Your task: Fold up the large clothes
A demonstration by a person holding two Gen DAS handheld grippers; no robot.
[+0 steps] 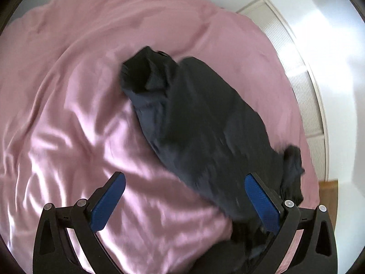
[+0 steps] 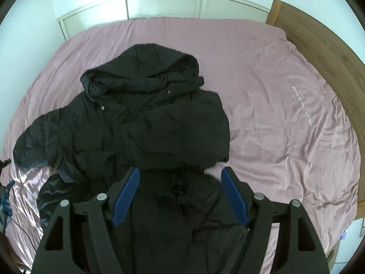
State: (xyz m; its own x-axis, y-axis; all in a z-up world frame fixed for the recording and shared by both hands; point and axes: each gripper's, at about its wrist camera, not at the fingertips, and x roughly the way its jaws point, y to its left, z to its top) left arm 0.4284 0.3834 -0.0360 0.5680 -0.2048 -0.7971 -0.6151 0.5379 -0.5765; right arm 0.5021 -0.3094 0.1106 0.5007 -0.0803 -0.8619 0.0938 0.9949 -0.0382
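Observation:
A large black hooded padded jacket lies on the pink bed cover, hood toward the far side, one sleeve stretched out to the left. Its right sleeve is folded across the chest. My right gripper is open above the jacket's lower body, holding nothing. In the left wrist view the jacket runs diagonally, a sleeve end at the far left of it. My left gripper is open and empty, its right finger over the jacket's edge, its left finger over the bed cover.
White louvered wardrobe doors stand behind the bed. A wooden headboard runs along the right side. White walls surround the bed. The left gripper's tip shows at the left edge of the right wrist view.

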